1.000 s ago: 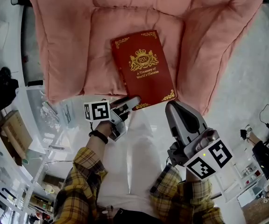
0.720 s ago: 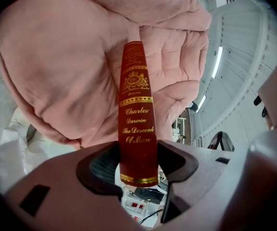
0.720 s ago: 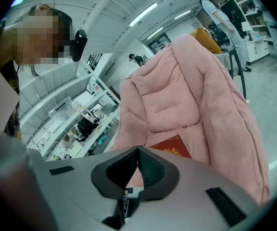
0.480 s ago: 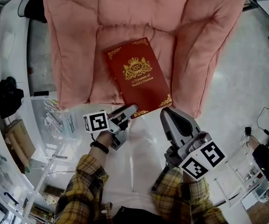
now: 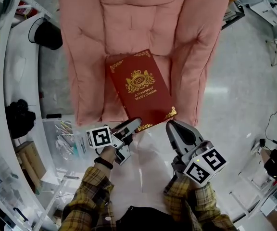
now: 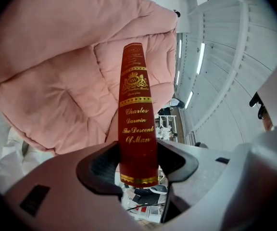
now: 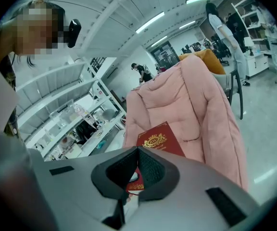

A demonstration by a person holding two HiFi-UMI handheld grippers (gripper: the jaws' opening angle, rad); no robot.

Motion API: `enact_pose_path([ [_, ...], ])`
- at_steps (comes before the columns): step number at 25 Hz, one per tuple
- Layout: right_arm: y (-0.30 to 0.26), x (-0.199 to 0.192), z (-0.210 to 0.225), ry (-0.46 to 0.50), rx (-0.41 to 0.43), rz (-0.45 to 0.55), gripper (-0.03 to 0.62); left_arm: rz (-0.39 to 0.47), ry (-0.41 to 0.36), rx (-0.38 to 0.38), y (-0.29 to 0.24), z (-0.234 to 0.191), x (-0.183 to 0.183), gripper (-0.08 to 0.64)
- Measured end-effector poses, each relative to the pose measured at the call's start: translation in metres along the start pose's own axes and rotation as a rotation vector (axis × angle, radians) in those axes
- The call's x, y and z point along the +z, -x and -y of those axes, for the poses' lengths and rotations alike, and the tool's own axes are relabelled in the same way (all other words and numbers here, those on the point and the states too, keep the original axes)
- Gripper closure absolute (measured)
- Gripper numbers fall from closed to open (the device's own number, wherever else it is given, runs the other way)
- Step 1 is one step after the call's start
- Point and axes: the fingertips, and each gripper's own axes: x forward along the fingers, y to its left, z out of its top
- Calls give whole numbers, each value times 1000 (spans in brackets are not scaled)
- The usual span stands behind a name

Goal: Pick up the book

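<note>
A dark red hardback book with gold print hangs over the seat of a pink padded chair. My left gripper is shut on its near corner. In the left gripper view the spine stands upright between the jaws, whose pads press both covers. My right gripper hovers just right of the book's near edge, apart from it. Its jaws meet at the tips with nothing between them, and the book's cover shows beyond them.
A white curved bench runs along the left with a black object and a clear bin of small items. Pale floor lies to the right of the chair. Shelves and people stand far off in the right gripper view.
Both grippers have risen, and the book has come up off the chair seat with the left gripper. The chair now looks smaller and farther below. Neither gripper's jaws have changed.
</note>
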Motion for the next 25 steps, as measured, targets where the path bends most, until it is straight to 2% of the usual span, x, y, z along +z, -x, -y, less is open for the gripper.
enact_pose_path([
  [1,3,2,1,5,-2,14,575,1,-6,-10,0,7,2,314],
  [4,15,2,-3,14,-5,52,575,-21,-93,-2,10,18,2,314],
  [10,34,17,-27,48,9,79,575,-2,-30,-74,29,73,-3,314],
  [12,38,25,-34,64,19,90,575,1,-48,-83,34,88,-2,314],
  [15,45,35,-43,89,32,107,575,3,-114,-80,41,105,-3,314],
  [18,53,41,-50,112,48,112,575,32,-81,-99,49,126,-9,314],
  [25,76,45,-60,147,58,126,575,97,-120,-98,71,163,-8,314],
])
